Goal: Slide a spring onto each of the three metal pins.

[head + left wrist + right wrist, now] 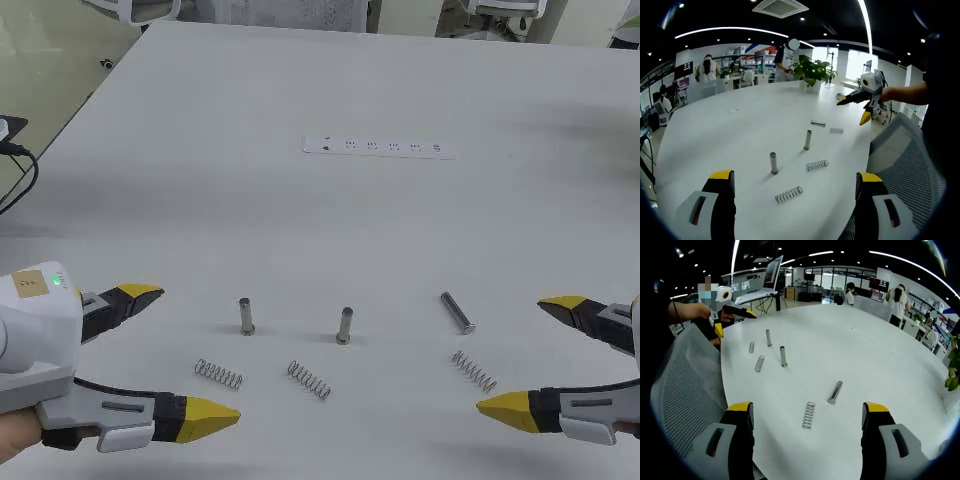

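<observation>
Both grippers are held over the near edge of the white worktop point(400, 230), one at each end of the row of parts. Both sets of jaws stand wide apart with nothing between them. In the head view the left gripper point(199, 352) is at 8 o'clock and the right gripper point(509, 354) at 4 o'clock, with their yellow tips pointing inward toward each other.

The three pins are between the two grippers. The left pin point(245, 315) and the middle pin point(345, 325) stand upright on their heads. The right pin point(457, 312) lies on its side, its head toward 5 o'clock.

A loose spring lies flat near each pin without touching it:
- The left spring point(218, 374) is at the left pin's 7 o'clock.
- The middle spring point(308, 380) is at the middle pin's 7 o'clock.
- The right spring point(472, 371) is at the right pin's 5 o'clock.

No spring is on a pin.

In the left gripper view, the left spring lies just ahead of the gap between the jaws, a little left of centre and clear of both tips. The left pin is beyond it at 11 o'clock. In the right gripper view, the right spring lies just ahead and midway between the jaw tips, untouched. The right pin is beyond it at 1 o'clock.

A white power strip point(378, 147) lies far back on the worktop at 12 o'clock. A black cable point(22, 172) hangs off the edge at 9 o'clock.
</observation>
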